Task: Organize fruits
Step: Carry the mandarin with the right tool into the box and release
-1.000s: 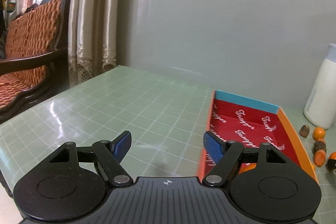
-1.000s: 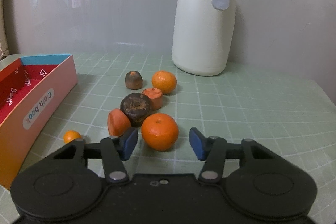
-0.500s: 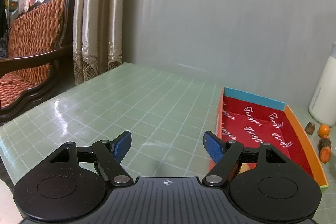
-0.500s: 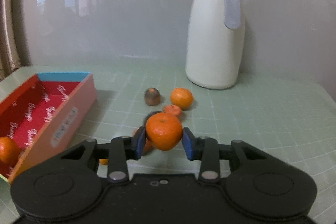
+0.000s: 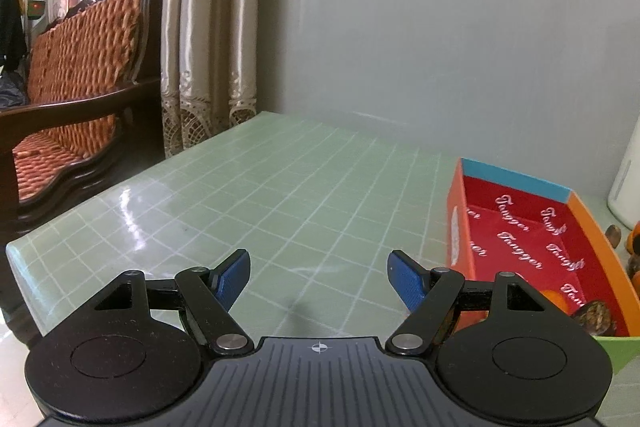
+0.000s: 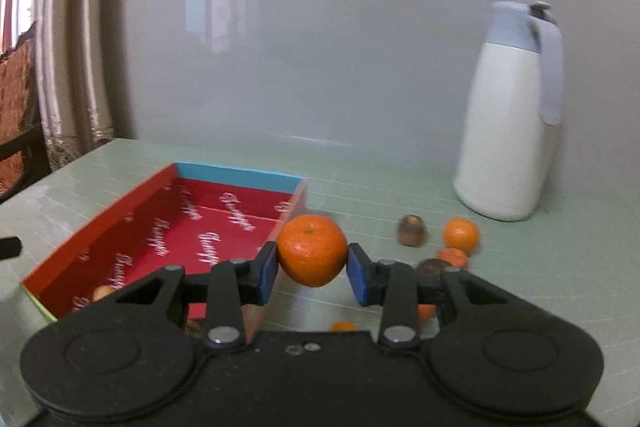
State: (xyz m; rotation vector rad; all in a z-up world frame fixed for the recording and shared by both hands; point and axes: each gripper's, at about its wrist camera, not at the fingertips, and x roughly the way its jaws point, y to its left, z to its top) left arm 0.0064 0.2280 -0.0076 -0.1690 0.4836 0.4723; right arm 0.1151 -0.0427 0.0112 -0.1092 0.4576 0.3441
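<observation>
- The right gripper is clamped on a mandarin orange; both blue pads press its sides and the fruit hangs clear of the green grid-patterned table.
- Ahead and left of these tongs lies the red open box with a blue far wall and white script on its floor; the held mandarin sits just off the box's near right corner in this view.
- Inside the box, just past the right gripper's left finger, a small orange fruit shows partly.
- Ahead and right of the tongs, on the table, lie a brown fruit, a second mandarin and an orange fruit piece close together; a darker round fruit is half hidden behind the right finger.
- Well beyond them, to the right, stands a white thermos jug with a grey-blue lid and handle.
- A tiny orange fruit peeks out just under the tongs.
- The left gripper has its blue pads wide apart with nothing between them, over bare table.
- To the right of the left tongs is the same box, with an orange fruit and a dark fruit at its near end.
- Far left of them stand a wooden settee and curtains.
</observation>
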